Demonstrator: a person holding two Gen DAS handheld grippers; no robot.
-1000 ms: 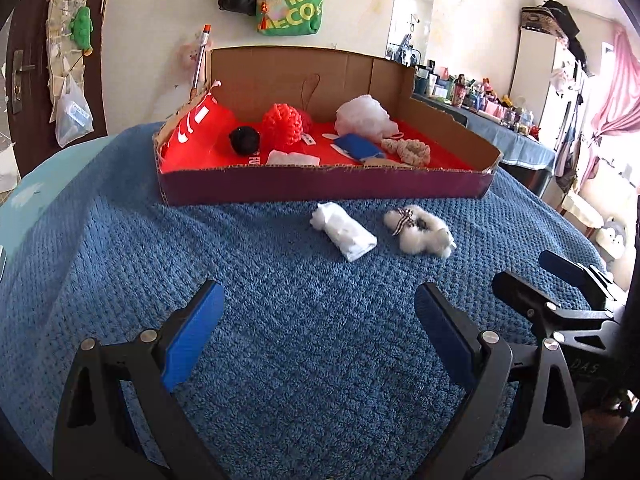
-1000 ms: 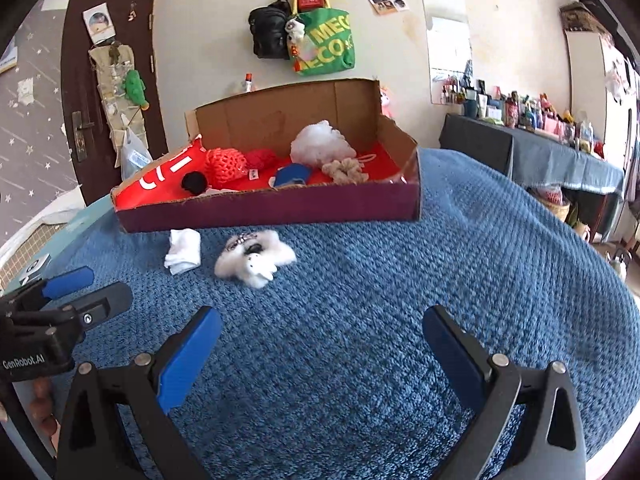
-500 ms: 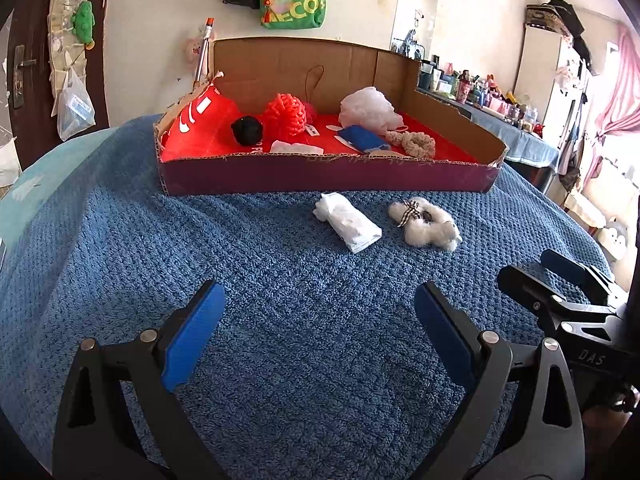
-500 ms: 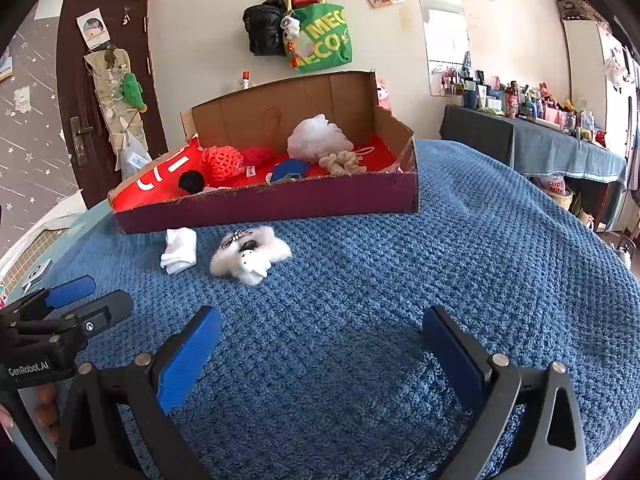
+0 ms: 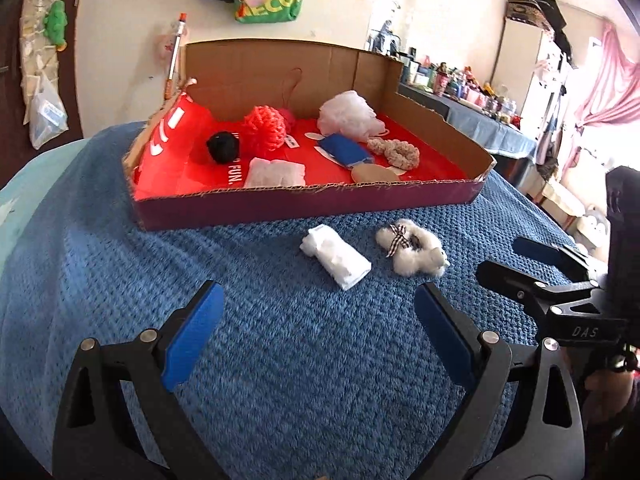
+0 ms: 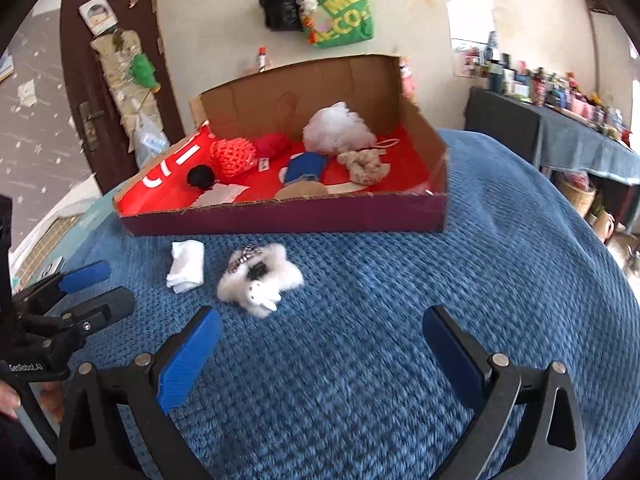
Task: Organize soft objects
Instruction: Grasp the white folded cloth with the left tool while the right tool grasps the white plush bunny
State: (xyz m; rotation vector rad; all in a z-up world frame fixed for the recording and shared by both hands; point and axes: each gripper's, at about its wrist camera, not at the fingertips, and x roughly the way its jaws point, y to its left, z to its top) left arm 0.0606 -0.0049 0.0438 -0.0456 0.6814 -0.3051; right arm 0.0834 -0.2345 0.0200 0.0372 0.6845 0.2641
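A folded white cloth (image 5: pixel 335 257) and a fluffy white plush toy (image 5: pixel 414 252) lie on the blue blanket (image 5: pixel 280 360), just in front of a cardboard box (image 5: pixel 304 200) with a red floor. The box holds several soft things: a red knitted ball (image 5: pixel 264 128), a black pom-pom (image 5: pixel 222 146), a white puff (image 5: pixel 349 115), a blue cloth (image 5: pixel 343 151) and a beige scrunchie (image 5: pixel 396 152). My left gripper (image 5: pixel 316 334) is open and empty, short of the cloth. My right gripper (image 6: pixel 324 354) is open and empty, short of the plush toy (image 6: pixel 260 285); the cloth (image 6: pixel 186 265) lies to the toy's left.
The box's tall back wall (image 5: pixel 288 72) stands behind its contents. The right gripper shows at the left wrist view's right edge (image 5: pixel 536 268). A dark table with bottles (image 6: pixel 560 128) stands to the right, a brown door (image 6: pixel 116 80) to the left.
Both grippers have moved forward and a little higher toward the cloth and plush toy, so the box's inside shows more. Both stayed open. The soft things have not moved.
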